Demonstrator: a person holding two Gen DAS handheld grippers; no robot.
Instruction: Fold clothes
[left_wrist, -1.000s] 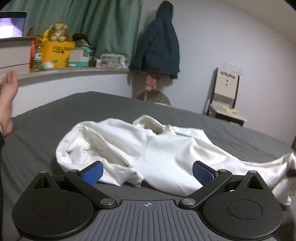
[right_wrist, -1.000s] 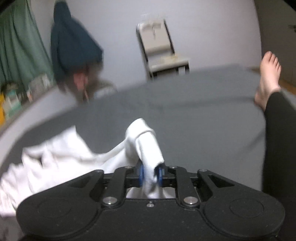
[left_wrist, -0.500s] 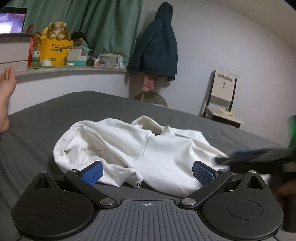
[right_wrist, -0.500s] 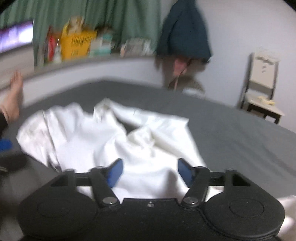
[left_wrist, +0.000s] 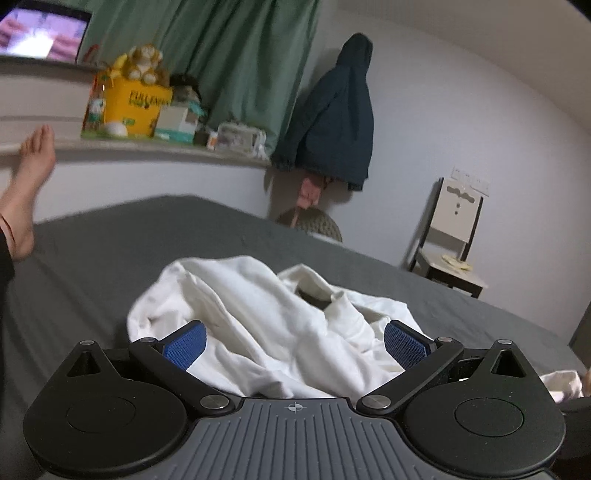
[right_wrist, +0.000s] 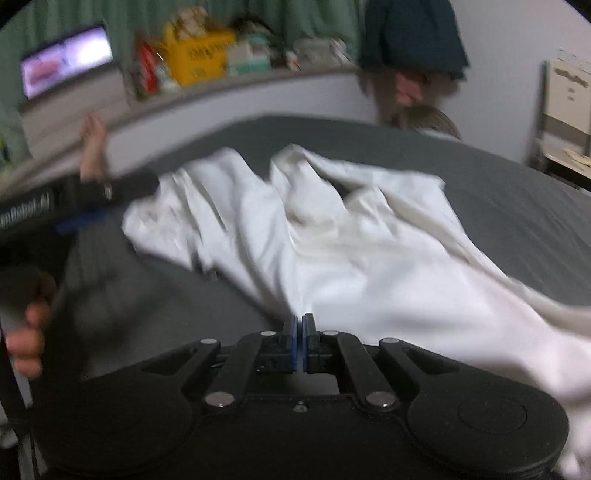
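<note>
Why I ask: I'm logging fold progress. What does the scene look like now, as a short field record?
garment: white garment, crumpled, not yet folded
surface: grey bed sheet
left gripper: open, garment's near edge between the pads, not pressed
right gripper: jaws just closed, shut at the garment's edge; pinched cloth uncertain
also: bare foot at far left

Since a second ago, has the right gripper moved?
Yes. The right gripper swung left: the chair went from the top centre of its view to the right edge. It let go, then re-clamped the garment.
</note>
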